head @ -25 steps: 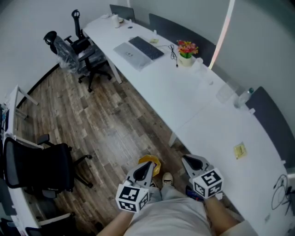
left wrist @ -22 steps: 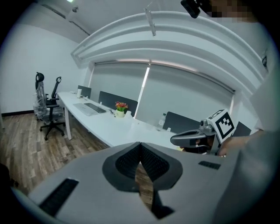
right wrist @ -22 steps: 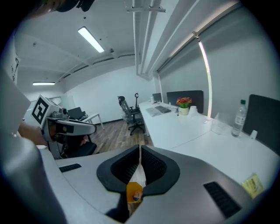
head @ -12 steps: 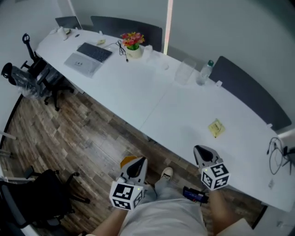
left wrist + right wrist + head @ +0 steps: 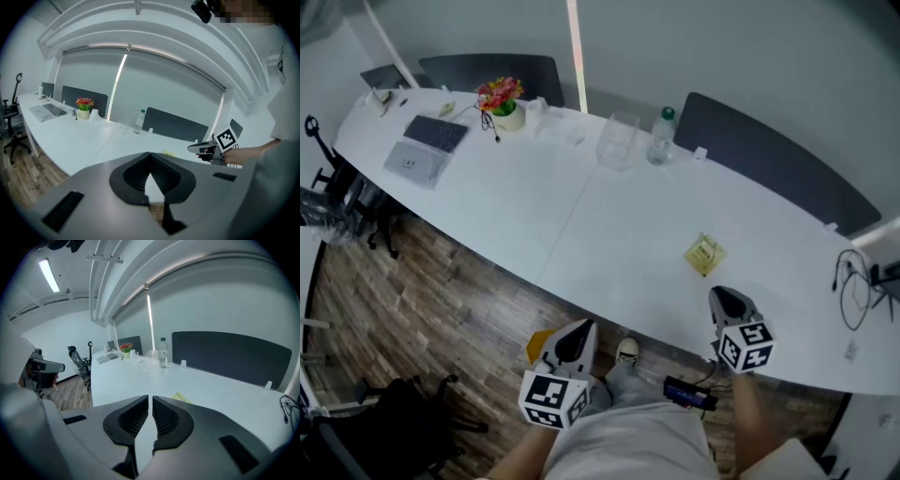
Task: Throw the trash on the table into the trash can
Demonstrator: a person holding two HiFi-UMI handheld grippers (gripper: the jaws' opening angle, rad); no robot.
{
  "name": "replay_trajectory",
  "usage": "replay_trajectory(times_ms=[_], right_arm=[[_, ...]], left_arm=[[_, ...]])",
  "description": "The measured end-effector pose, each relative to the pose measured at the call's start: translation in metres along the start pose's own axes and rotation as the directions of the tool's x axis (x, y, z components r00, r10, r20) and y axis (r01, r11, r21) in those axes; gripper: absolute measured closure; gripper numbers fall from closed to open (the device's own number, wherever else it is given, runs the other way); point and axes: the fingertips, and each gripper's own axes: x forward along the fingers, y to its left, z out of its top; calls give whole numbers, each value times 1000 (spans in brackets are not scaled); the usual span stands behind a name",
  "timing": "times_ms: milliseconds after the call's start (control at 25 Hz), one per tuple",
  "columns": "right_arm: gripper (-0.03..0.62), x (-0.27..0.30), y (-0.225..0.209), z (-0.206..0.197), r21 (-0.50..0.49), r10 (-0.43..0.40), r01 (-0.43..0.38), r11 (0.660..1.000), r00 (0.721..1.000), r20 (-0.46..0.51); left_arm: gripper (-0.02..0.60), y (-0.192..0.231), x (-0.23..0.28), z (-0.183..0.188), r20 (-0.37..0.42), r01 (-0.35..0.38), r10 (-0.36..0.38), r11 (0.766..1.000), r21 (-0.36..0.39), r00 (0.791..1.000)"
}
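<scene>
A: Begin at the left. What is the danger there?

B: At the far left of the worktop (image 5: 609, 239) there are a keyboard (image 5: 438, 132) and a flower pot (image 5: 502, 101). They are well apart from both claws, so I expect no trouble from them. The left claw (image 5: 578, 330) hangs over the floor (image 5: 441, 281), just off the near edge. Its jaws are together, with nothing between them.

A: And the yellow object (image 5: 540, 341) below it?

B: It stands on the floor, half hidden by that claw. It may be the trash can, but I cannot tell. If it is, a drop made without a clear look could miss the opening.

A: The middle?

B: A clear cup (image 5: 618, 142) and a water bottle (image 5: 662, 134) stand close together at the far side. Whether they count as trash I cannot say. A careless reach across could tip the cup, which looks light.

A: And the trash itself?

B: The yellow crumpled paper (image 5: 704, 253) lies alone on the worktop, right of the middle and just beyond the right claw (image 5: 722, 294). That claw is also closed and empty.

A: So what is the risk?

B: It must open first. If it arrives closed, or closes too early, I think the tips will only push the paper. Such a light piece slides easily on a smooth surface. A shallow pinch could also let it fall on the way to the can.
</scene>
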Motion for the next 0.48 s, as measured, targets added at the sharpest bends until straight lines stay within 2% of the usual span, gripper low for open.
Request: replay_trajectory(times_ms=[80,200,480], right_arm=[[544,9,-24,-6,15,-33,33,999,999,-10],[499,24,-55,-15,40,-58,59,997,998,-26],[424,62,-103,-40,87,-62,71,994,992,-108]], left_arm=[[580,-7,16,5,-3,7,-7,1000,10,1000],[580,-15,34,10,-2,7,-7,1000,19,1000],[580,-27,68,-3,-53,10,-10,1000,12,999]])
